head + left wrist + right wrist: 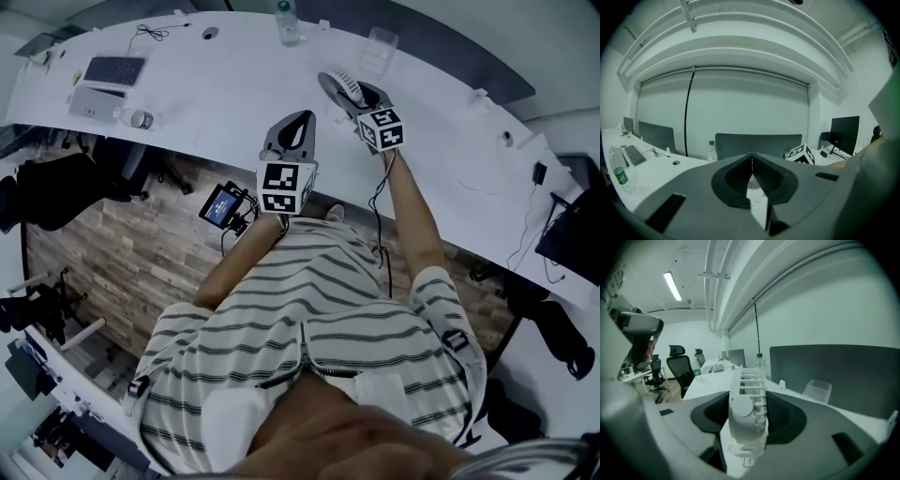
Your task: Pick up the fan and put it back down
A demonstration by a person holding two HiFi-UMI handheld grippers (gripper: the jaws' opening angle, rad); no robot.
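One fan (pixel 742 425) in the right gripper (pixel 750 397); left gripper (pixel 752 157) jaws together

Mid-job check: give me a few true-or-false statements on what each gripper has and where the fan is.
1. The right gripper is shut on the fan. True.
2. The left gripper holds a bottle. False: its jaws are together with nothing between them.
3. The fan lies on the floor. False: it is over the white table, in the right gripper.
4. A clear container stands on the table beyond the fan. True.
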